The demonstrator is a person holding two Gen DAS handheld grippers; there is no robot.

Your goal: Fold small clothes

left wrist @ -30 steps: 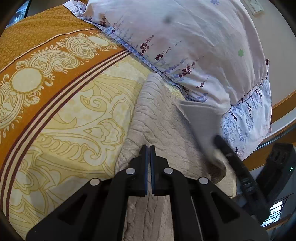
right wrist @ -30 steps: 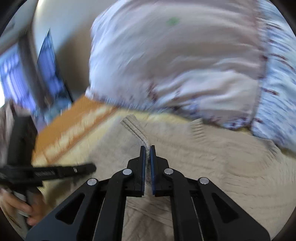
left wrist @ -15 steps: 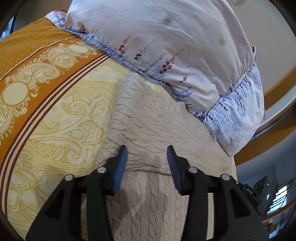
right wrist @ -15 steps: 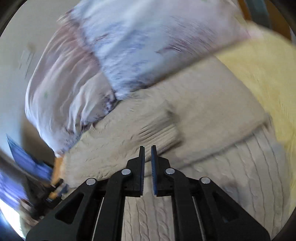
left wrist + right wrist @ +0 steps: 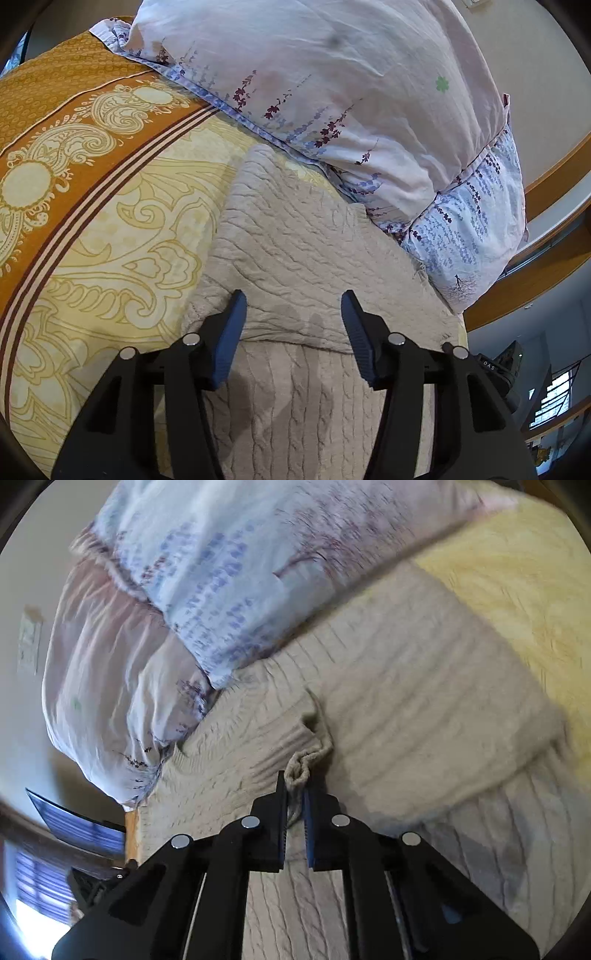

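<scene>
Left wrist view — left gripper (image 5: 293, 325): fingers (image 5: 231, 339) spread apart, having just been opening; nothing clamped, only knit fabric lying below the gap.
Left wrist view — sweater (image 5: 295, 258): beige cable-knit, spread flat on the bed, one part folded over the body so that a straight folded edge runs across just under the fingertips; far end reaching up to the pillow.
Left wrist view — bedspread (image 5: 92, 206): yellow with cream scrollwork, an orange patterned band with dark and pale stripes along the left; under the sweater.
Left wrist view — pillow (image 5: 351, 92): pale pink with purple flower sprigs and a blue-printed end, resting against the sweater's far edge.
Left wrist view — wall and wooden rail (image 5: 546, 177): beyond the pillow, at right.

Right wrist view — right gripper (image 5: 295, 794): fingers (image 5: 281, 812) pinched together on a bunched bit of the ribbed cuff (image 5: 306, 753) — fabric puckered up between the tips.
Right wrist view — sweater (image 5: 424, 686): on the bed, sleeve lying across the body towards the gripper; picture somewhat blurred.
Right wrist view — pillow (image 5: 192, 590): touching the sweater's upper-left edge.
Right wrist view — bedspread (image 5: 517, 565): yellow, at upper right beside the sweater.
</scene>
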